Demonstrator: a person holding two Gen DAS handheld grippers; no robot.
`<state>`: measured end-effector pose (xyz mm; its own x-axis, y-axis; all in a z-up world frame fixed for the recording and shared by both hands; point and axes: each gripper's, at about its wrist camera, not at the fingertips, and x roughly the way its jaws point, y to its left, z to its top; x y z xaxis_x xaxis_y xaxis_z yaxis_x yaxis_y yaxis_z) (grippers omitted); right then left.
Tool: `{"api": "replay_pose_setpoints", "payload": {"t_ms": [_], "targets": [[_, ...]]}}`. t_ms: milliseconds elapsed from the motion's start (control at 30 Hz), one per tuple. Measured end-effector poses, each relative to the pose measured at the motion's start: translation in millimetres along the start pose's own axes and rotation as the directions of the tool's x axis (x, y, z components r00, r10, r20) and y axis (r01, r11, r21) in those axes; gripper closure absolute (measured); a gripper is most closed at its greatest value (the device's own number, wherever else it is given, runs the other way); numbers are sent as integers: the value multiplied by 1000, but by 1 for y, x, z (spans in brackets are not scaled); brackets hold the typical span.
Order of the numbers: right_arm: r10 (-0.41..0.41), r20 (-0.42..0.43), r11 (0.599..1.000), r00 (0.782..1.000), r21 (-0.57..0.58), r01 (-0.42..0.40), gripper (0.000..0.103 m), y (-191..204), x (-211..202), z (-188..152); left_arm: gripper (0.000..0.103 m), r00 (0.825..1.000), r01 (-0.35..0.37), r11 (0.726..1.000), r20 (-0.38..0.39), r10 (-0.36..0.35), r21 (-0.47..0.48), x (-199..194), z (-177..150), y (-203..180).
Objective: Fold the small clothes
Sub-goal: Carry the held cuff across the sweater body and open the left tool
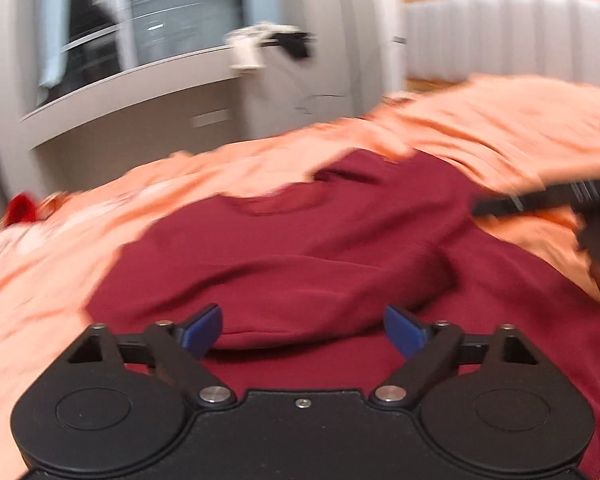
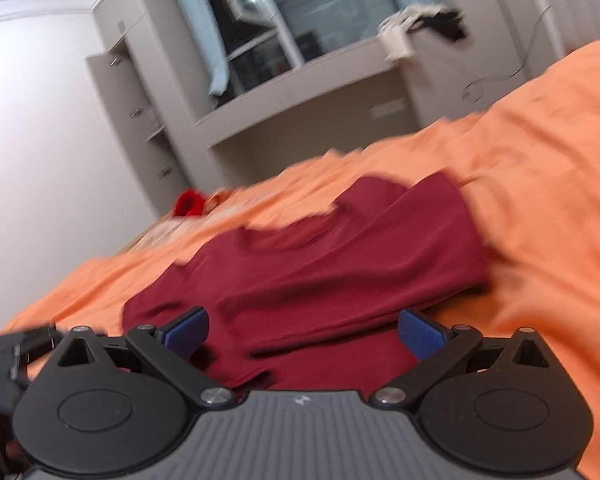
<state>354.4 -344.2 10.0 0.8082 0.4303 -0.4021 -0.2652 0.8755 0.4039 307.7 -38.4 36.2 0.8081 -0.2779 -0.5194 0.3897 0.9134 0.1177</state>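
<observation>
A maroon shirt [image 1: 300, 248] is spread on the orange bed [image 1: 500, 128] — left tool [image 1: 303, 330] and right tool [image 2: 304, 330] are held spread, nothing gripped.

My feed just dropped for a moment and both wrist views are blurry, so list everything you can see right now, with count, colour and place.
dark red T-shirt: one, maroon, lying partly folded on the bed, directly ahead of both grippers.
orange bedsheet: one, orange, covering the bed under the shirt.
small bright red item: one, red, on the far edge of the bed; too blurred to identify.
padded headboard: one, pale grey with a wooden rim, at the far right end of the bed.
grey cabinet unit: one, grey, against the wall beyond the bed, below a window.
left gripper: one, black with blue pads, open, over the shirt's near edge.
right gripper: one, black with blue pads, open, over the shirt's near edge.
</observation>
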Motion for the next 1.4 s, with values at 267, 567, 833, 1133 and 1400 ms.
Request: {"api": "replay_pose_setpoints", "payload": {"t_ms": [267, 567, 833, 1133, 1400], "targets": [[-77, -13, 983, 997, -166, 74, 24, 35, 30, -3, 8, 935, -356, 881, -131, 331, -311, 18, 9, 115], [15, -212, 977, 977, -203, -59, 55, 45, 48, -15, 22, 917, -397, 823, -214, 336, -407, 74, 12, 171], [-11, -207, 956, 978, -289, -50, 95, 60, 42, -19, 99, 909, -416, 750, -254, 331, -514, 91, -2, 177], [-119, -157, 850, 980, -526, 19, 89, 87, 34, -37, 86, 873, -485, 755, -298, 387, -441, 93, 1, 165], [-65, -59, 857, 996, -514, 25, 54, 92, 23, -26, 35, 881, -468, 798, -271, 388, -380, 39, 4, 144]]}}
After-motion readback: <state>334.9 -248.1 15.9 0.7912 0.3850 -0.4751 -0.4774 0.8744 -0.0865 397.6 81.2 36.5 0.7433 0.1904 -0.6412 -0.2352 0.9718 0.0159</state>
